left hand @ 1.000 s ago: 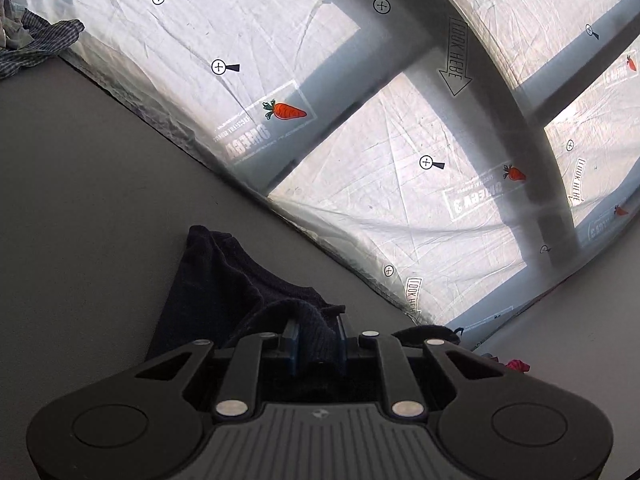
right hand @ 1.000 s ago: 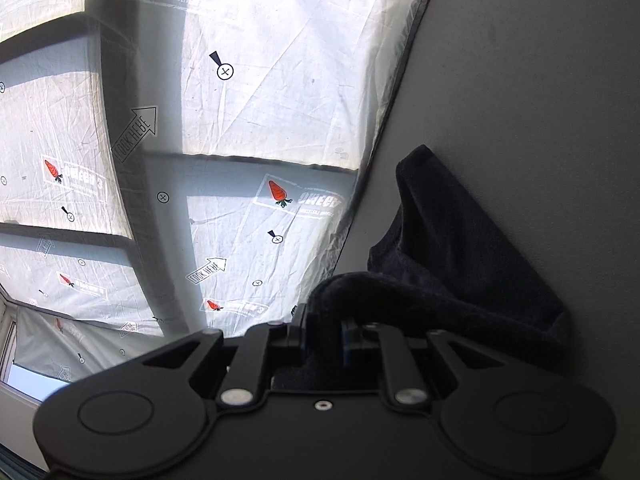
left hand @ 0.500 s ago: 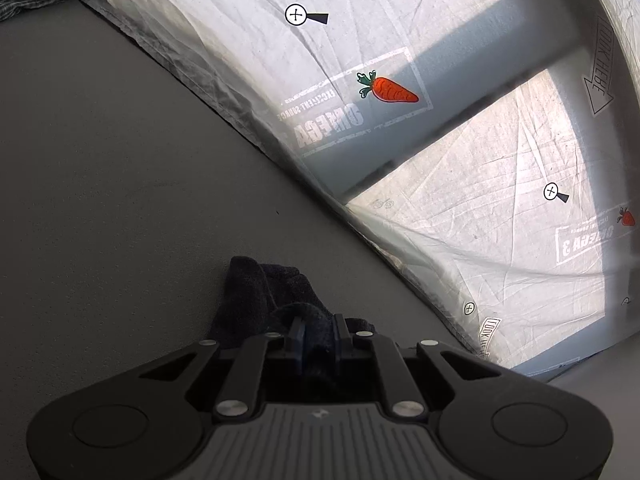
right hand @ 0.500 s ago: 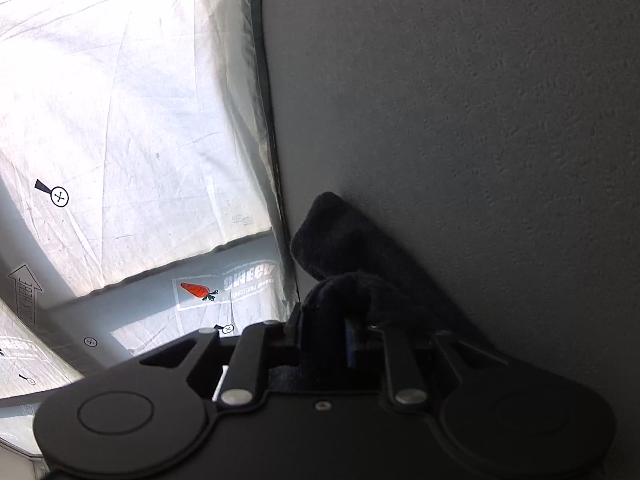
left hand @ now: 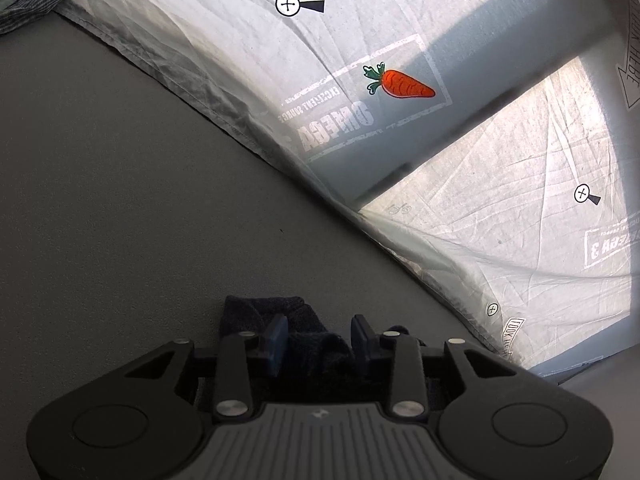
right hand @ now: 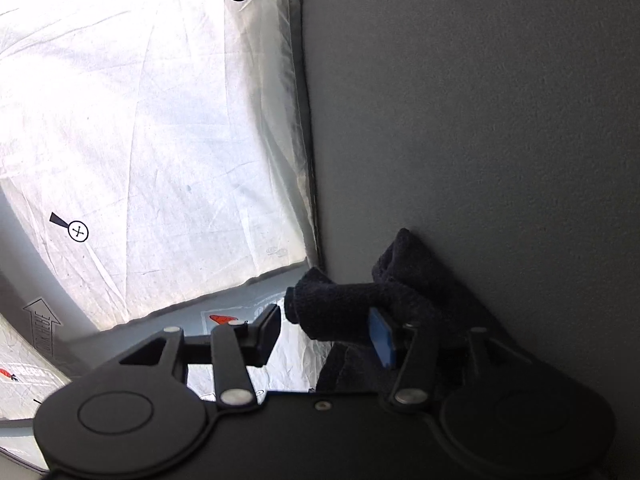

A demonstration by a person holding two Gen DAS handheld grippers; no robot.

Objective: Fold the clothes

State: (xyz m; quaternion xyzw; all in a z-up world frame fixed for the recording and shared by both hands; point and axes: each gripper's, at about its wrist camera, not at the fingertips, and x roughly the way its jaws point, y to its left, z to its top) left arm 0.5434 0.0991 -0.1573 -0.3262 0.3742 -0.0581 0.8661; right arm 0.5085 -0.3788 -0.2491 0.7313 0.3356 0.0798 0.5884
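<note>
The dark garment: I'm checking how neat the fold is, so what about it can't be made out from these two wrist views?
- Left wrist view: most of the dark garment is hidden behind the left gripper; its jaws have just been opening, cloth between them.
- Right wrist view: the dark garment's lower part is hidden by the right gripper, also just opened.
- What kind of garment it is: too bunched and dark to tell.

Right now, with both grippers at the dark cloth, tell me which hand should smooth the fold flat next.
Left, probably. The left gripper sits squarely over the dark garment lying on the grey table, its jaws just opened. The right gripper, also just opened, has cloth draped on one finger.
</note>
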